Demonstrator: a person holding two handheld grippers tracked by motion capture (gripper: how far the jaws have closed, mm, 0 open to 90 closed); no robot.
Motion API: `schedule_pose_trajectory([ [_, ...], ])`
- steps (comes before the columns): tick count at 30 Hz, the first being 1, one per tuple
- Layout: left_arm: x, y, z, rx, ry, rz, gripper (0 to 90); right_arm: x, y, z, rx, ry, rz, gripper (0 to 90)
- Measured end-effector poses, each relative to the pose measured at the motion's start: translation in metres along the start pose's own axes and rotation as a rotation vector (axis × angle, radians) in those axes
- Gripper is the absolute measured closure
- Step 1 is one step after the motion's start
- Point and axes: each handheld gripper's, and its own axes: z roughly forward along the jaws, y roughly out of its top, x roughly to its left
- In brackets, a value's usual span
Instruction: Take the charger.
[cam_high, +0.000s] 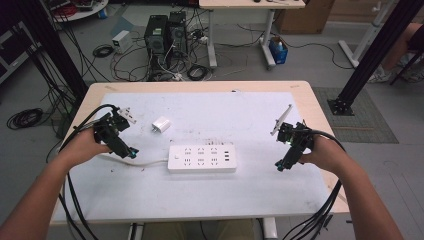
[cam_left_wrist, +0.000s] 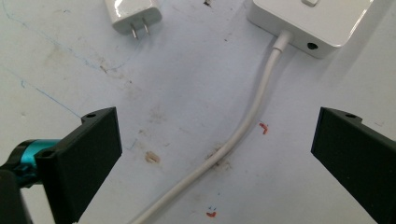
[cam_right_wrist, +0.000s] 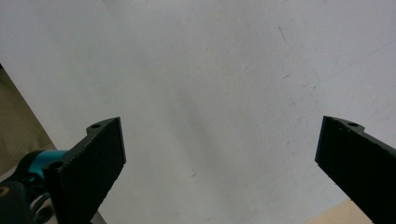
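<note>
Nothing looks started yet: both the left tongs (cam_high: 131, 153) and right tongs (cam_high: 281, 166) hang wide open and empty, while the charger plug (cam_high: 161, 124) lies unplugged beside the power strip (cam_high: 202, 158) mid-surface.

The power strip (cam_left_wrist: 310, 23) and its cable (cam_left_wrist: 243, 126) run off the left gripper view's edges.

You work at a light wooden table (cam_high: 320, 107) covered by a white mat (cam_high: 250, 125). Beyond the table's far edge, two black computer towers (cam_high: 165, 32) stand on the grey floor (cam_high: 310, 65) amid tangled cables (cam_high: 130, 62). Right of the towers stands a second table's white leg (cam_high: 212, 37), with a blue box (cam_high: 278, 50) close by. Black frame posts (cam_high: 372, 50) rise right of your table.
</note>
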Motion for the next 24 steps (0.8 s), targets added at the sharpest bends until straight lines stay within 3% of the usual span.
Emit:
schedule_pose_trajectory([
  [24, -0.0062, 0.0000, -0.0059, -0.010, 0.042, -0.015, 1.7, 0.0023, 0.0056, 0.0002, -0.005, -0.008, -0.017, 1.0],
])
